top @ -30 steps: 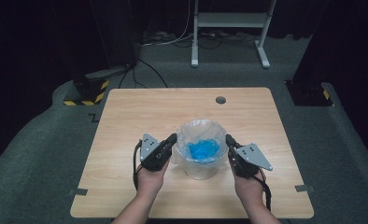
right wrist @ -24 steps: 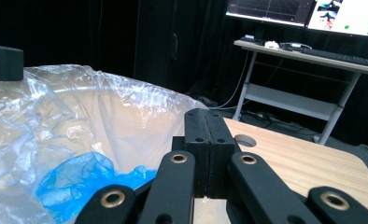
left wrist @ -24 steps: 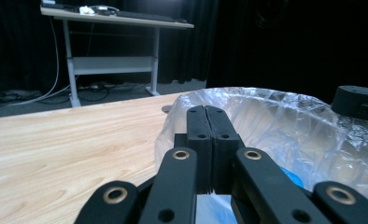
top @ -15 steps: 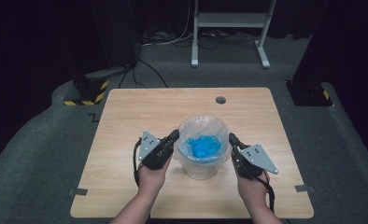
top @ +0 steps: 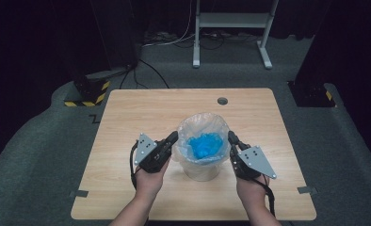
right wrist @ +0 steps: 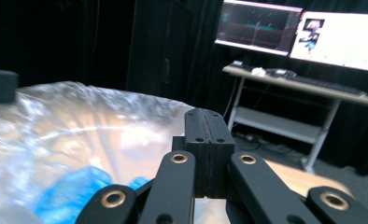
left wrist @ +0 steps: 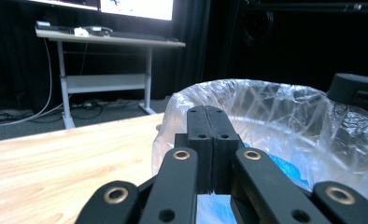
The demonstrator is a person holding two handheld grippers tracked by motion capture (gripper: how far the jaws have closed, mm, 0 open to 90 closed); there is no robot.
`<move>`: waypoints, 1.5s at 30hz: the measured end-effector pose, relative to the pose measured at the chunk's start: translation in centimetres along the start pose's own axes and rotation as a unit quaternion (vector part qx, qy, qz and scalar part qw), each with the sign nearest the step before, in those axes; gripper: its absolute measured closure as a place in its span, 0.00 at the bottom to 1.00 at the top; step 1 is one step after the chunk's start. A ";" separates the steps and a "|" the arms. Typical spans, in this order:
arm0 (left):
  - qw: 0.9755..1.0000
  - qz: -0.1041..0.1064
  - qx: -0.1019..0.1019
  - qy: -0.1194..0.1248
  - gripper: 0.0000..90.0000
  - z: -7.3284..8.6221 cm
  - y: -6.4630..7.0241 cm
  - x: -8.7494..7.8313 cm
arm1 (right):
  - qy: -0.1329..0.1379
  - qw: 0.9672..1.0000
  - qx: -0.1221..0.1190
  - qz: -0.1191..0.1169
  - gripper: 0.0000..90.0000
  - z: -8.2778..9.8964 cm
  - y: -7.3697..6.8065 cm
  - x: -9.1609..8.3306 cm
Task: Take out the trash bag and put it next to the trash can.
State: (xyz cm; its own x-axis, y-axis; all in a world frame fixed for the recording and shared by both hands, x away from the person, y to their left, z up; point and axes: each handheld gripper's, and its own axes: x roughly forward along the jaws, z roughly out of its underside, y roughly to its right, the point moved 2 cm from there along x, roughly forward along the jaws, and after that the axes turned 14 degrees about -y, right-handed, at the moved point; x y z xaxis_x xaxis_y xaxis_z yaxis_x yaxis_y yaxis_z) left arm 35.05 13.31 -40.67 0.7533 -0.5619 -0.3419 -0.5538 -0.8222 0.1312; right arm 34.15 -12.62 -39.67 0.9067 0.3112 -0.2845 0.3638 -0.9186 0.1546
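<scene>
Near the front edge of the tabletop (top: 127,117), mid-width, high view: small bin with clear plastic liner (top: 201,127), blue crumpled material (top: 205,143) inside. Left gripper (top: 173,137) and right gripper (top: 230,137) meet the liner rim on opposite sides. Against the frame a second ago, the right gripper sits slightly lower and further out.

Left gripper view: jaws pressed fully together at the liner's edge; whether film is pinched between them cannot be told.

Right gripper view: jaws likewise closed, rim just beyond; hold uncertain.

Risk, judged: uneven pulling could tear the thin film or tip the light bin.
</scene>
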 end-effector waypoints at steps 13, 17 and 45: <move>1.000 0.011 -0.001 -0.011 0.99 0.3 -0.1 -0.4 | 0.036 0.997 0.031 -0.067 1.00 -4.5 -5.1 0.3; 0.999 0.022 -0.005 -0.028 0.98 0.7 -0.3 -0.2 | 0.009 0.996 0.022 -0.090 1.00 -3.0 -7.6 1.3; 0.991 0.066 -0.067 -0.093 0.46 0.8 -1.8 1.4 | -0.037 0.989 -0.022 -0.143 1.00 2.2 -12.6 2.8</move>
State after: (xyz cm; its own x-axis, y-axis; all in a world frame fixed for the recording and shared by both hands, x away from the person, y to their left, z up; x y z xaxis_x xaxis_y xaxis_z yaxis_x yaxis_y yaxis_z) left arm 36.80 14.07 -42.17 0.5922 -0.6495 -0.4769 -0.5815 -0.7542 0.3051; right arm 31.63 -0.74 -44.51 0.7473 0.5371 -0.3912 0.6141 -0.7831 0.0982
